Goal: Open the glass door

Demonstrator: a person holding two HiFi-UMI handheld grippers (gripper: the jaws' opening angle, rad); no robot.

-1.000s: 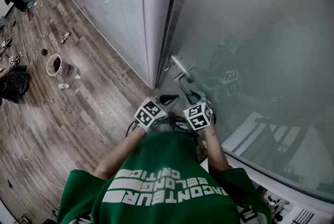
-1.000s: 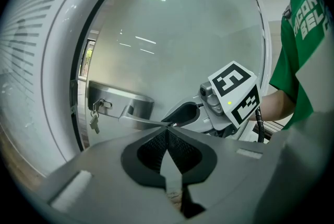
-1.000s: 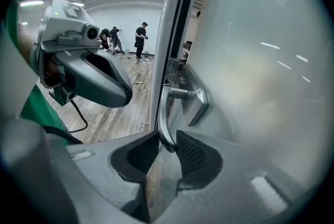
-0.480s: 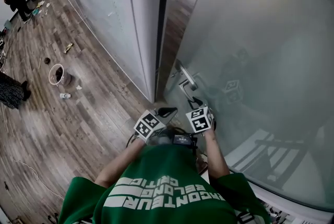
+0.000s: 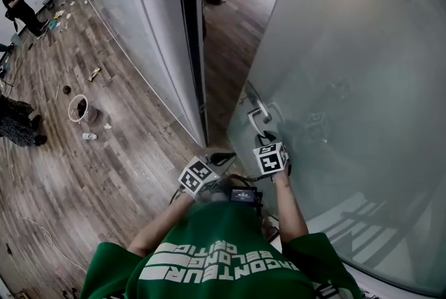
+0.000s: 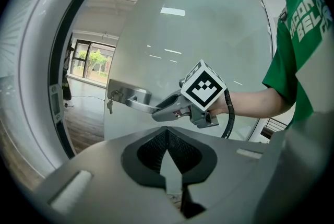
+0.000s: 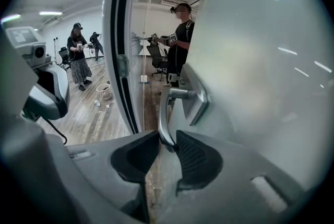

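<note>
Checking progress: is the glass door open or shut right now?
Partly open: floor shows between the glass door and frame; the right gripper is shut on its handle.

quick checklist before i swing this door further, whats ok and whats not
1. Grip: the right gripper is shut on the door handle, near the lever's end. Ok.
2. Spare tool: the left gripper is shut on nothing and held apart from the handle. Ok.
3. Latch: the glass door stands off the frame, with a gap showing floor. Ok.
4. Key: it hangs at the lock plate, apart from the right gripper. Ok.
5. Path: a person stands beyond the opening. Whether they are within the swing: cannot tell.
</note>
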